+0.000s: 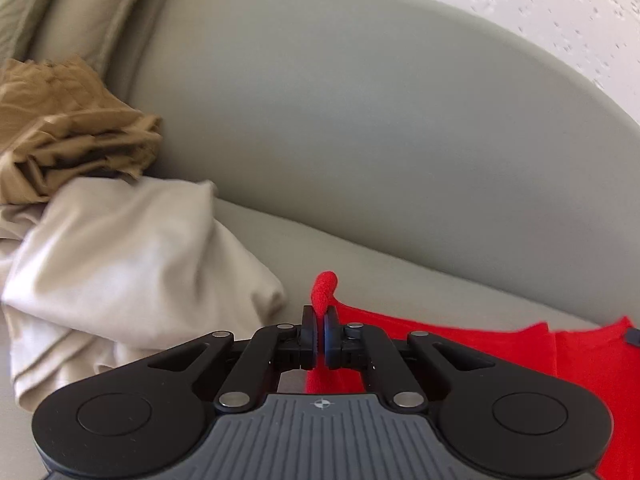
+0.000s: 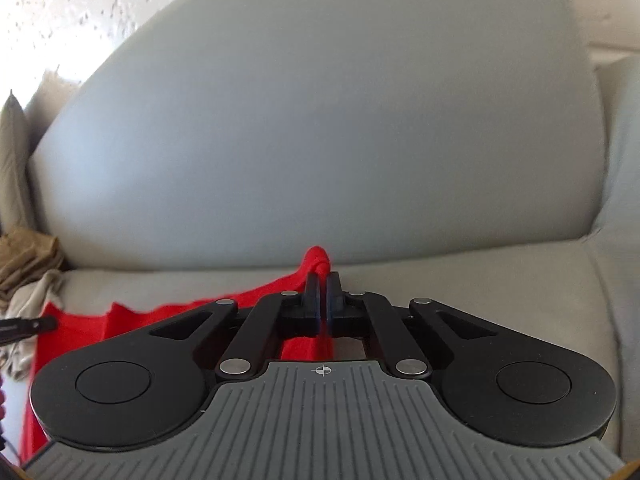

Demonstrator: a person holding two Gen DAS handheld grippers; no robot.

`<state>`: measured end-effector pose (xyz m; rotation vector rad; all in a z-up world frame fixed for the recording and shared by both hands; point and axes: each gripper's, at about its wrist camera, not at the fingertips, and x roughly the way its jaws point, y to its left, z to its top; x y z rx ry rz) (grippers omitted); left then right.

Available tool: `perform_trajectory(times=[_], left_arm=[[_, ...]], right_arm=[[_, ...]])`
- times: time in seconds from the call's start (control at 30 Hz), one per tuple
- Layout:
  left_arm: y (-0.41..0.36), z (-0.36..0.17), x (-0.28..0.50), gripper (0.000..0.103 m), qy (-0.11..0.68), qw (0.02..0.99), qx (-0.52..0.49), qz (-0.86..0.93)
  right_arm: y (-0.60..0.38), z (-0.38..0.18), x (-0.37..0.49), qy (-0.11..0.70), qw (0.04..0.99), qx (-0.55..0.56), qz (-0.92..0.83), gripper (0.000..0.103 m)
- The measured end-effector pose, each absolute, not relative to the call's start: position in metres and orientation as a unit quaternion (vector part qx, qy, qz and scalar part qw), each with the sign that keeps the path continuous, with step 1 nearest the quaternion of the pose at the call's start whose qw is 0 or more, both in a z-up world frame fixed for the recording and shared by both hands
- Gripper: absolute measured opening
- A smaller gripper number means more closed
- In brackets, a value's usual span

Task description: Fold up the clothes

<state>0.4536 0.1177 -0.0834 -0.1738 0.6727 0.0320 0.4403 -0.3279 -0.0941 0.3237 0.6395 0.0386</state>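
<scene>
Both claws were clamped on the red garment (image 1: 460,340): left gripper (image 1: 320,334) and right gripper (image 2: 322,300) each pinched an edge above the sofa (image 2: 480,280).

A grey sofa (image 1: 360,248) is seen in both wrist views, its seat cushion (image 2: 500,280) bounded at the back edge by a large rounded back cushion (image 2: 320,120). An olive-beige pillow (image 1: 80,12) is propped at the sofa's back left corner, beside the back cushion. A pale speckled wall (image 1: 540,4) is visible above the sofa's back, and an armrest (image 2: 624,160) is seen at the sofa's right edge.
</scene>
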Motion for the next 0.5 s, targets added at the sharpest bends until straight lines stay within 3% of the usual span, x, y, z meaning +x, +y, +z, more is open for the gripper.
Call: perform_trajectory(times=[0.13,0.23,0.3,0.4,0.47,0.5], left_arm=[[0.107,-0.099,0.455,0.003,0.340,0.938,-0.044,0.050],[0.092,-0.097,0.453,0.017,0.336,0.939,0.020,0.074],[0.097,-0.085,0.444,0.030,0.336,0.938,0.015,0.082],[0.109,-0.062,0.420,0.038,0.322,0.942,0.002,0.097],[0.110,-0.046,0.401,0.037,0.327,0.941,0.008,0.088],[0.107,-0.040,0.392,0.037,0.333,0.940,0.013,0.072]], right_arm=[[-0.328,-0.093,0.436,0.278,0.948,0.141,-0.060,0.000],[-0.334,-0.105,0.449,0.335,0.929,0.130,-0.092,0.000],[-0.343,-0.093,0.437,0.324,0.925,0.163,-0.112,0.008],[-0.349,-0.061,0.403,0.282,0.936,0.184,-0.103,0.010],[-0.343,-0.044,0.385,0.280,0.940,0.180,-0.077,0.013],[-0.339,-0.037,0.376,0.284,0.940,0.181,-0.060,0.020]])
